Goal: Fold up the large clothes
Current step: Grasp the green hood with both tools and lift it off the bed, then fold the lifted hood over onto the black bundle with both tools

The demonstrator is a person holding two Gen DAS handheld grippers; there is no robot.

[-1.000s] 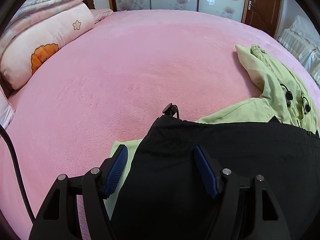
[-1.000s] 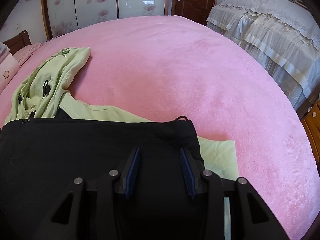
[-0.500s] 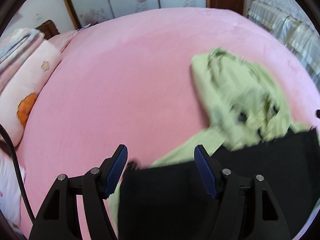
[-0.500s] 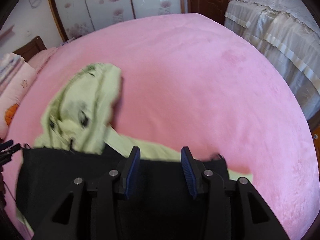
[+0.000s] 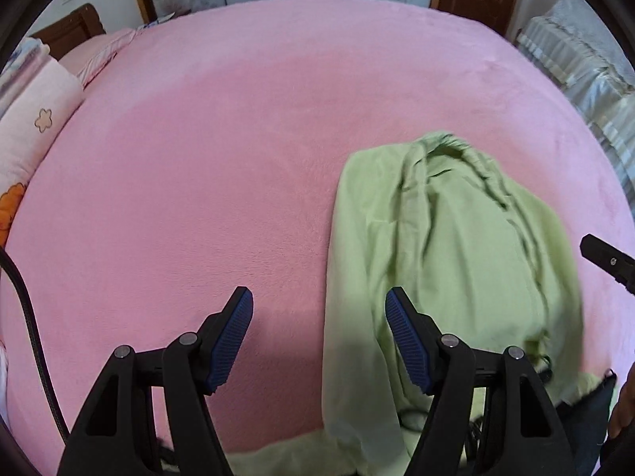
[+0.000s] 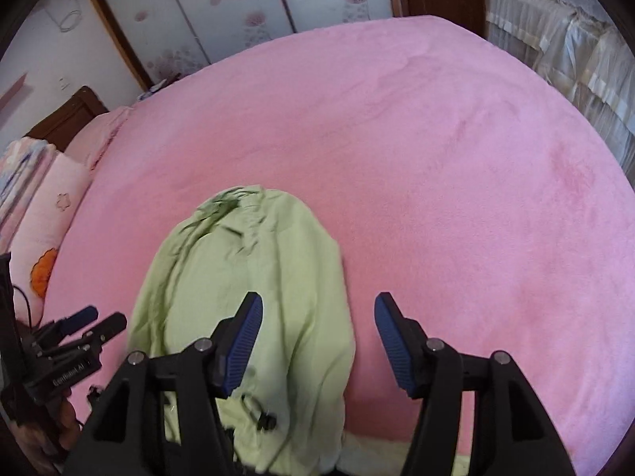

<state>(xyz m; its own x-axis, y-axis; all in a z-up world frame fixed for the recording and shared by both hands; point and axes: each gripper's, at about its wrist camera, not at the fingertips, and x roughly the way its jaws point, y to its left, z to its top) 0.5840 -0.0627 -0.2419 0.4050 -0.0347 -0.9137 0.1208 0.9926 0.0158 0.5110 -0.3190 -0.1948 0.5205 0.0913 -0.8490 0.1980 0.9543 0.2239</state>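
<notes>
Both jaws open, empty (right gripper (image 6: 317, 341) just widened); green jacket (image 5: 448, 261) possibly bunched below; a careless re-grasp may undo the fold.

The bed (image 5: 222, 150) wears a plain pink fleece cover. On it lies a light green garment (image 5: 444, 261) with a black lining (image 5: 591, 408) at its near edge. Both tools are black with ribbed blue pads (image 6: 242, 349). The pillow (image 5: 27, 135), far left, is pale pink with an orange flower.
</notes>
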